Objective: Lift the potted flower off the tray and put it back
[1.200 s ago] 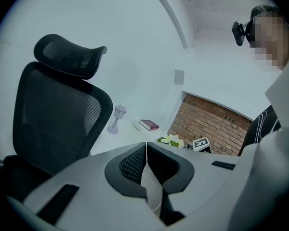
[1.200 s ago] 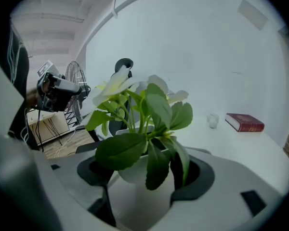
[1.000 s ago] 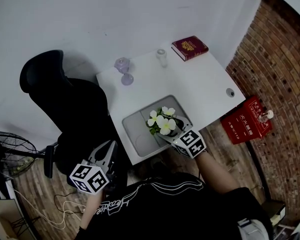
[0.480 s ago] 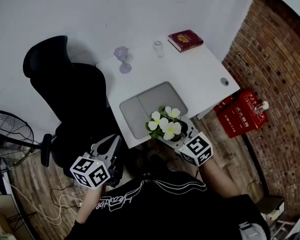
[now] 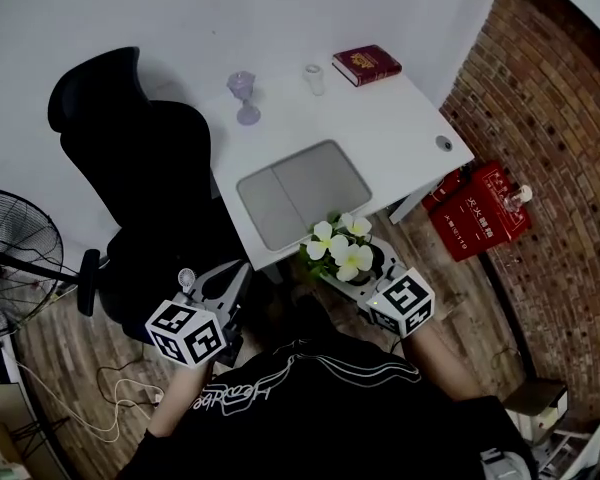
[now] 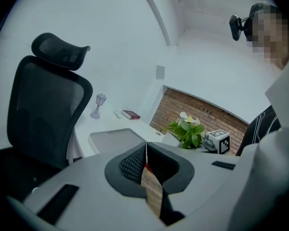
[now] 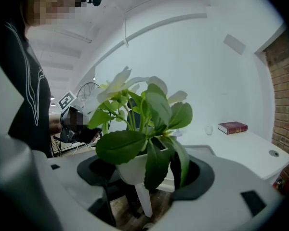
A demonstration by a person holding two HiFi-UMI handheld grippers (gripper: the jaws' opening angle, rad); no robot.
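Observation:
The potted flower (image 5: 342,253), white blooms and green leaves in a small white pot (image 7: 130,170), hangs off the table's front edge, above the wooden floor. My right gripper (image 5: 355,268) is shut on the pot, whose sides sit between the dark pads (image 7: 188,177). The grey tray (image 5: 302,193) lies on the white table (image 5: 400,128) with nothing in it. My left gripper (image 5: 215,288) is held low beside the chair, its jaws meeting in a seam, nothing between them. In the left gripper view the flower (image 6: 188,129) shows to the right of the tray (image 6: 116,139).
A black office chair (image 5: 130,168) stands left of the table. At the table's back are a purple goblet (image 5: 243,98), a small glass (image 5: 314,78) and a red book (image 5: 366,65). A red box (image 5: 480,213) sits on the floor by the brick wall, a fan (image 5: 15,258) far left.
My right gripper has carried the flower from above the tray back toward me, past the table's front edge and a little higher. The left gripper has shifted slightly beside the chair.

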